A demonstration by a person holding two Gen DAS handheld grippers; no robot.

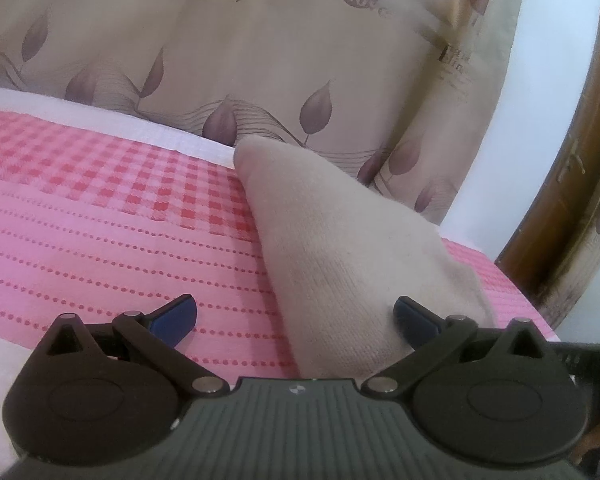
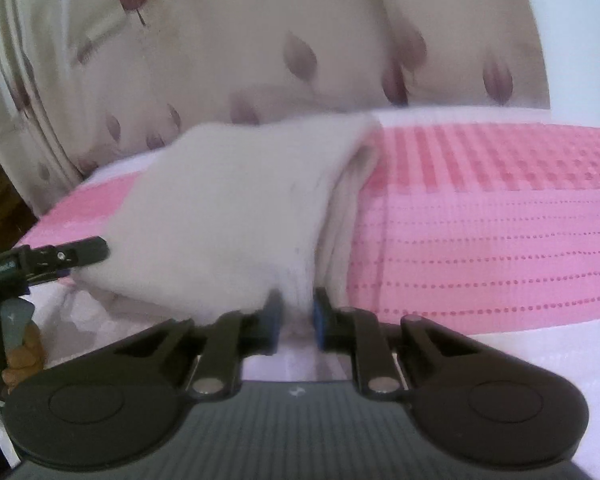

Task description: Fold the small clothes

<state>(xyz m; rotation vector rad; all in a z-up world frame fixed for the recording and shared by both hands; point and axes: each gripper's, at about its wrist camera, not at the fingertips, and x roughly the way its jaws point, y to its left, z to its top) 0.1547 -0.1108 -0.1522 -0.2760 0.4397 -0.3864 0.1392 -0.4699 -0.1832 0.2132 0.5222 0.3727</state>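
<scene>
Pink bedspread (image 2: 480, 232), blurred sock (image 2: 220, 220) pinched by right hand-held gripper (image 2: 296, 312), left hand-held gripper (image 1: 296, 316) spread.

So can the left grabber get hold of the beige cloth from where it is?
Probably yes. The left gripper is open and the beige cloth already lies between its fingers, with nothing blocking it. The right gripper is shut on the cloth's near edge.

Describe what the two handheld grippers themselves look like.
Both look alike. The left gripper has a dark grey ribbed body, two rounded black side housings, black link arms with silver pivot pins, and blue finger pads. The right gripper repeats this build, with blue pads and a small pale emblem on its ribbed top.
</scene>
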